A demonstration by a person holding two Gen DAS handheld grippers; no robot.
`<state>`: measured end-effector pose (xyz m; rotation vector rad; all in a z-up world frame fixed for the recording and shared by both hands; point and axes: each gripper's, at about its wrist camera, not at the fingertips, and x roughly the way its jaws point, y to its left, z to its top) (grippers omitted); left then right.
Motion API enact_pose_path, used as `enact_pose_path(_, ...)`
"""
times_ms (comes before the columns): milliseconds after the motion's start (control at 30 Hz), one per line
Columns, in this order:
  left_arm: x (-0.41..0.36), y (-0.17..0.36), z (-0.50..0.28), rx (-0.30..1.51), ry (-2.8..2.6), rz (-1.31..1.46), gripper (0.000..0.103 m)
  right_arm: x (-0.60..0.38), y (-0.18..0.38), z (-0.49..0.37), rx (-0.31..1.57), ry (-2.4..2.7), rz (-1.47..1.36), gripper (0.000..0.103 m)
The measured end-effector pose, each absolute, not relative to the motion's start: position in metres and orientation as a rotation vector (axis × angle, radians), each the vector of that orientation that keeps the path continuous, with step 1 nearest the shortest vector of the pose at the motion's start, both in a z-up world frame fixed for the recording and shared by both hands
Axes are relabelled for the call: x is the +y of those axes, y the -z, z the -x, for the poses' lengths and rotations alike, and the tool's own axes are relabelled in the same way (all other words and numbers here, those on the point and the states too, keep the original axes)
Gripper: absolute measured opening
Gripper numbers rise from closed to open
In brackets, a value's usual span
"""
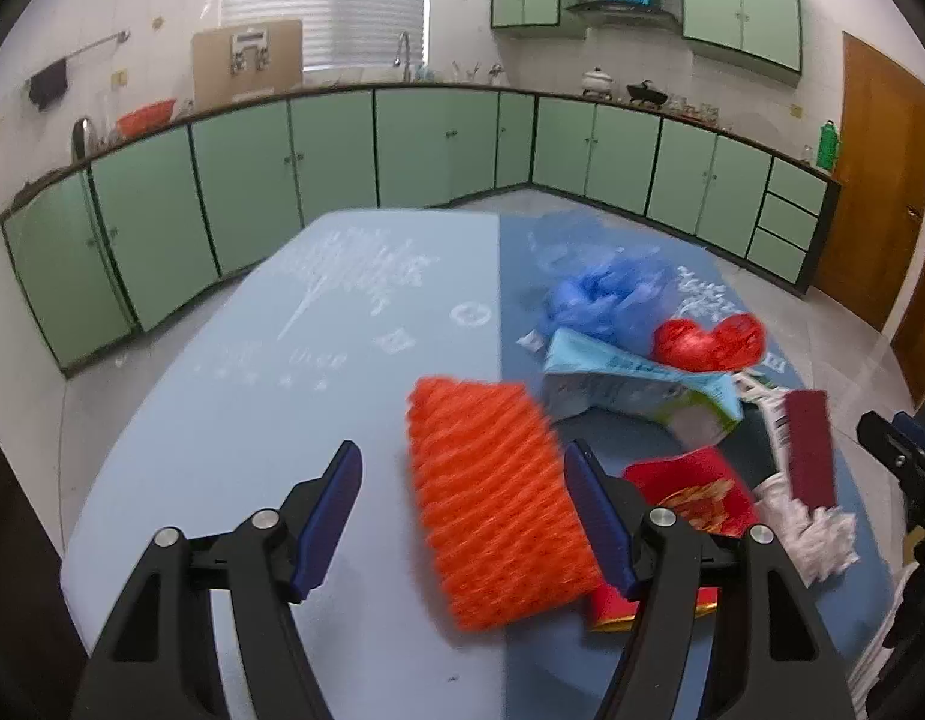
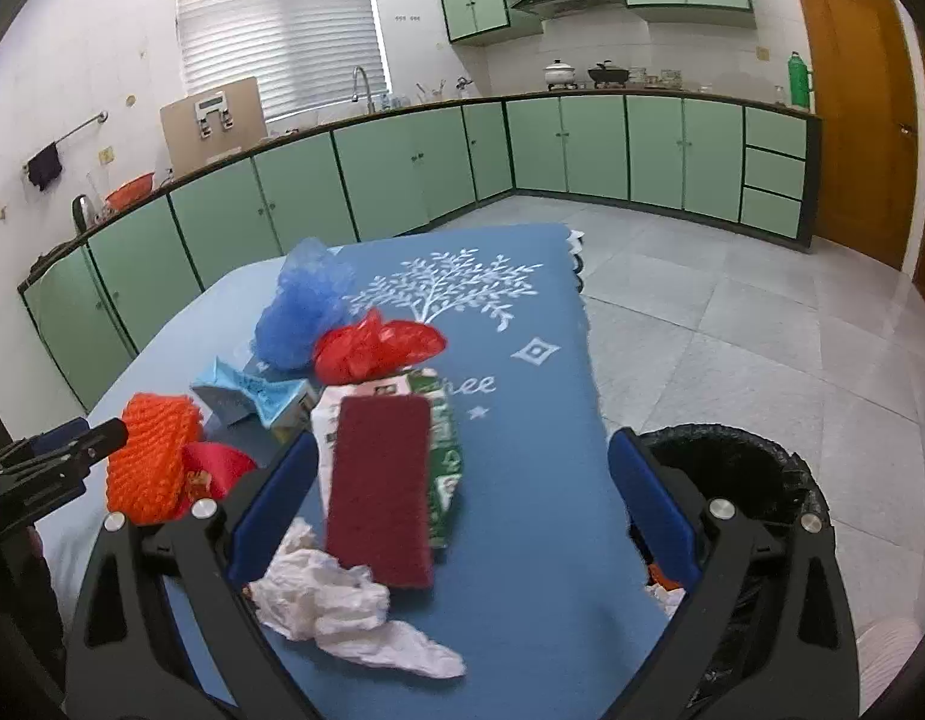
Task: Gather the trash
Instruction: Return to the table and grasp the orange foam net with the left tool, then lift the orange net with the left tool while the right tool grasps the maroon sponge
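Observation:
An orange foam net (image 1: 492,498) lies on the table between the fingers of my left gripper (image 1: 462,462), which is open; the net sits close to the right finger and far from the left pad. My right gripper (image 2: 462,450) is open too, above a maroon scouring pad (image 2: 381,486) that rests on a green and white packet (image 2: 447,456). Crumpled white plastic (image 2: 342,606) lies by its left finger. Further back lie a red packet (image 1: 690,492), a pale blue carton (image 1: 630,384), a red bag (image 1: 708,339) and a blue bag (image 1: 606,300).
A bin with a black liner (image 2: 732,462) stands on the floor at the table's right edge, with some trash inside. The table (image 1: 252,420) has a pale blue cloth on the left and a darker blue one on the right. Green cabinets line the walls.

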<state>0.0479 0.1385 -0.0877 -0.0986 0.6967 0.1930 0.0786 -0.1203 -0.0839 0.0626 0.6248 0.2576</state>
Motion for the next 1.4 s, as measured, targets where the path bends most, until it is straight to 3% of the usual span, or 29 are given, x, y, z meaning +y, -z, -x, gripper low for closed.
enact_pose_path(500,0.152,0.116,-0.058,0.798,-0.150,0.190,0.072,-0.101,0.094,-0.075,0.642,-0.283,-0.013,0.094)
enact_pose_path(533,0.151,0.116,-0.058,0.799,-0.148,0.191,0.071,-0.101,0.094,-0.075,0.642,-0.285,-0.010,0.094)
enact_pose_path(600,0.149,0.116,-0.058,0.794,-0.132,0.194,0.050,-0.099,0.095,-0.075,0.644,-0.288,-0.003,0.094)
enact_pose_path(667,0.145,0.116,-0.057,0.788,-0.116,0.190,0.037,-0.097,0.095,-0.076,0.646,-0.295,0.001,0.090)
enact_pose_path(800,0.134,0.111,-0.053,0.754,-0.153,0.135,0.020,-0.095,0.097,-0.078,0.656,-0.313,0.004,0.083)
enact_pose_path(1067,0.135,0.086,-0.044,0.654,-0.191,0.151,0.015,-0.088,0.096,-0.089,0.668,-0.313,0.003,0.083)
enact_pose_path(1400,0.124,0.074,-0.049,0.597,-0.183,0.105,0.015,-0.084,0.103,-0.104,0.705,-0.286,0.002,0.074)
